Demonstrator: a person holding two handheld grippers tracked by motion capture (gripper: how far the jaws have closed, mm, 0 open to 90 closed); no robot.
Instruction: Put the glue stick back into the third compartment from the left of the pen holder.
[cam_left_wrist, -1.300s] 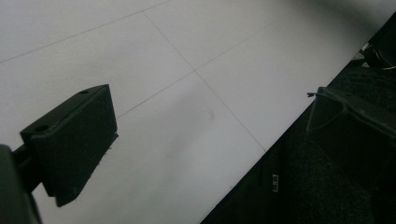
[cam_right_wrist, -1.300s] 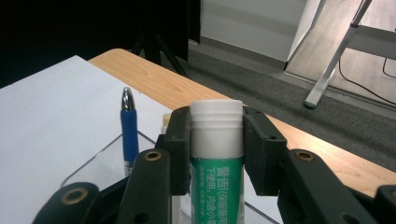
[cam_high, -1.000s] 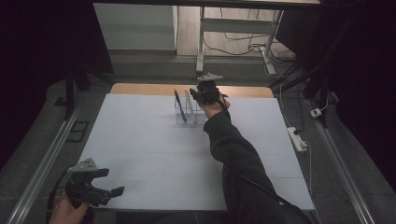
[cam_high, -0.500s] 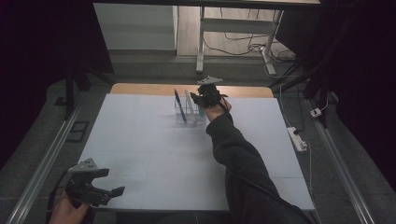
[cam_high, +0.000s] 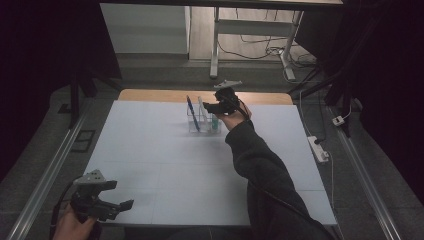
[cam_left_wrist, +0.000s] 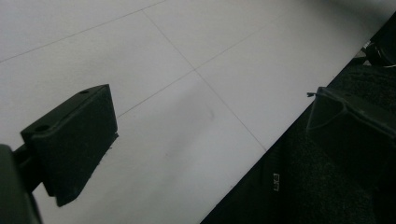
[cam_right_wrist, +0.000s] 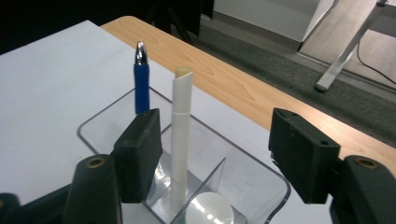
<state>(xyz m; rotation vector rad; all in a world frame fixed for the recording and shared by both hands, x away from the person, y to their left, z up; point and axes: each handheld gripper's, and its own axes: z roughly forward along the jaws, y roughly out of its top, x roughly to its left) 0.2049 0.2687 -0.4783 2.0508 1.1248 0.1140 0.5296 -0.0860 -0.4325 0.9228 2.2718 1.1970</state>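
Note:
A clear plastic holder (cam_high: 202, 126) (cam_right_wrist: 95, 126) stands at the far middle of the white table (cam_high: 165, 150). In it a blue pen (cam_high: 190, 112) (cam_right_wrist: 141, 88) and a white pen (cam_high: 201, 110) (cam_right_wrist: 181, 112) stand upright, beside a teal item (cam_high: 214, 123) with a round white top (cam_right_wrist: 209, 210). My right gripper (cam_high: 214, 107) (cam_right_wrist: 215, 128) hovers just above the holder. Its jaws have just been opening and stand apart, with no pad pressing on anything. My left gripper (cam_high: 120, 196) (cam_left_wrist: 210, 121) is open at the table's near left edge, with nothing between its jaws.
A wooden strip (cam_high: 165, 95) (cam_right_wrist: 243, 88) runs along the table's far edge. A power strip (cam_high: 318, 149) lies on the floor at the right. Desk legs (cam_high: 215, 45) and cables stand beyond the table. Metal rails (cam_high: 50, 170) flank both sides.
The right gripper has shifted only slightly over the holder. The left hand has kept still.

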